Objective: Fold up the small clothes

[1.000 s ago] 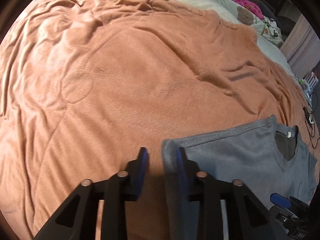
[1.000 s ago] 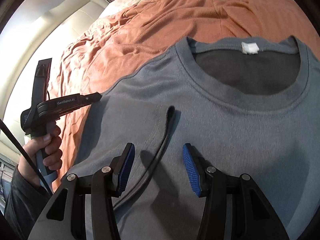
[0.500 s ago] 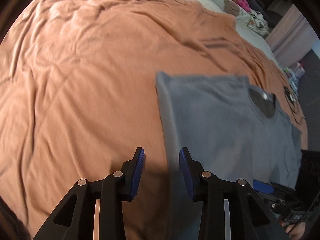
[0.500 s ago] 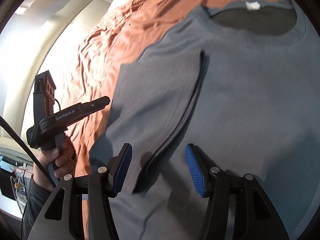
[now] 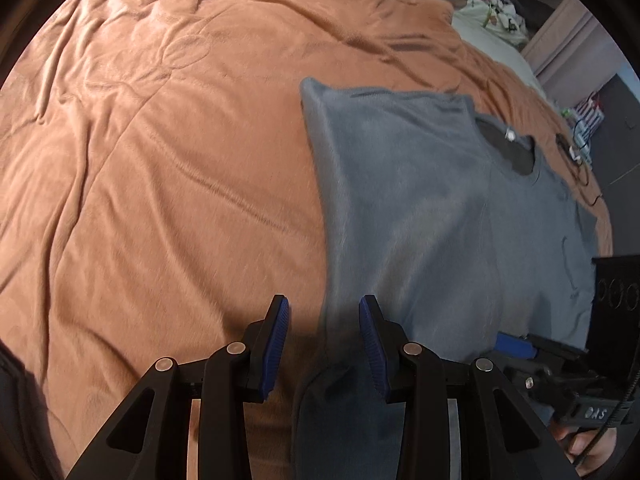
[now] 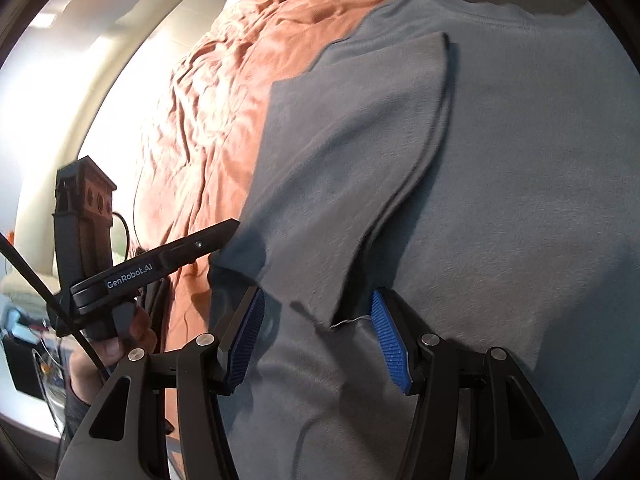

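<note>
Both tongs, left [image 5: 323, 320] and right [image 6: 318, 322], stand open over the grey cotton T-shirt [image 6: 500, 200], the right's jaws just narrowing; its folded flap could slip back if snagged.

Both grippers are black, with angular cut-out linkage arms, round silver pivot screws and ribbed blue pads [image 5: 276, 344] on the fingers. In the right wrist view, at nine o'clock, the left gripper [image 6: 224, 232] carries white "GenRobot.AI" lettering on its body, a black cable alongside, and a dark sleeve [image 6: 76, 408] below the hand.
</note>
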Demonstrator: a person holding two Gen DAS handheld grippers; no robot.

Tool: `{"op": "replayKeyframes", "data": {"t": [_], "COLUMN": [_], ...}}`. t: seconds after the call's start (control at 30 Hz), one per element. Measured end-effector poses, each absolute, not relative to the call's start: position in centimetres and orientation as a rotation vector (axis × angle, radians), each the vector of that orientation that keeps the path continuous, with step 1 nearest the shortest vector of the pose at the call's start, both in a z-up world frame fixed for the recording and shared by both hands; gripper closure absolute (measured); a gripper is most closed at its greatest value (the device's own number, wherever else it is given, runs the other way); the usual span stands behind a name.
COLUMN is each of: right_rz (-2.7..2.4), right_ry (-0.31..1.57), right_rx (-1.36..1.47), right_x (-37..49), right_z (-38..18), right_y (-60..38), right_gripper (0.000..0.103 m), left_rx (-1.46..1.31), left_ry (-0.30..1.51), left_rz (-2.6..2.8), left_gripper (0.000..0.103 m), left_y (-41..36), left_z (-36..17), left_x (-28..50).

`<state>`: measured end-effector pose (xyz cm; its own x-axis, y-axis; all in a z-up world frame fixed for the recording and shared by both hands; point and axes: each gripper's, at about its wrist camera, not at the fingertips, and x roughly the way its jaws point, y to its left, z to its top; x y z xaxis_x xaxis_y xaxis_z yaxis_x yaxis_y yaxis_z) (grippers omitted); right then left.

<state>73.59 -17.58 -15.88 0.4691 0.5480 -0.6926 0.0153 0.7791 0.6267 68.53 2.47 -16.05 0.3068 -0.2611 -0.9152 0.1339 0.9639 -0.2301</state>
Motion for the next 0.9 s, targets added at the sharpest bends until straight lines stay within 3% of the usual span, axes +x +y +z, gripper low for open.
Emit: {"op": "replayKeyframes", "data": {"t": [0.03,0.1,0.17,0.47,0.67,0.73,0.77,0.8,0.87,0.9], "right_rz": [0.350,0.319,0.312,0.229,0.227,0.234,0.233,0.222,0.188,0.179], "right_ry": [1.047,1.069,1.063,1.108,1.118,1.099,1.086,1.074,1.030,1.002], "right_rx": [0.604,0.593,0.583,0.482,0.497,0.487,0.480,0.464,0.421,0.405], "right_x": [73.6,74.0,74.1,73.3,71.6,70.6,69.9,69.6,68.2,67.0], "right_z": [-15.8,-16.0,-15.7,-14.3,-13.8,-13.0,-12.5,-12.0,-10.6,-9.7], "right_y": [-17.3,-17.1,-17.2,-16.6,-17.6,-18.0,-18.4,-18.6,-19.0,-19.7], "right_gripper": [0.066,0.092,0.103,0.103,0.102,0.097,0.083,0.060,0.038,0.037], "left_rx": [-0.113,-0.102,-0.093,-0.023,-0.046,-0.072,-0.086,-0.101,-0.131,-0.142], "left_ry": [1.241,1.256,1.257,1.234,1.193,1.165,1.153,1.142,1.123,1.113], "left_rz": [-0.257,-0.244,-0.236,-0.145,-0.130,-0.129,-0.130,-0.135,-0.149,-0.155], "left_gripper": [0.064,0.064,0.064,0.063,0.054,0.047,0.046,0.044,0.040,0.036], "left_y": [2.5,2.6,2.6,2.0,2.5,2.8,2.8,2.9,2.9,2.7], "left_z": [-16.3,-16.9,-17.2,-17.1,-15.2,-14.3,-13.9,-13.3,-12.3,-11.8], "left_x": [68.5,68.3,68.0,68.2,66.7,65.7,65.3,64.8,63.7,63.2]}}
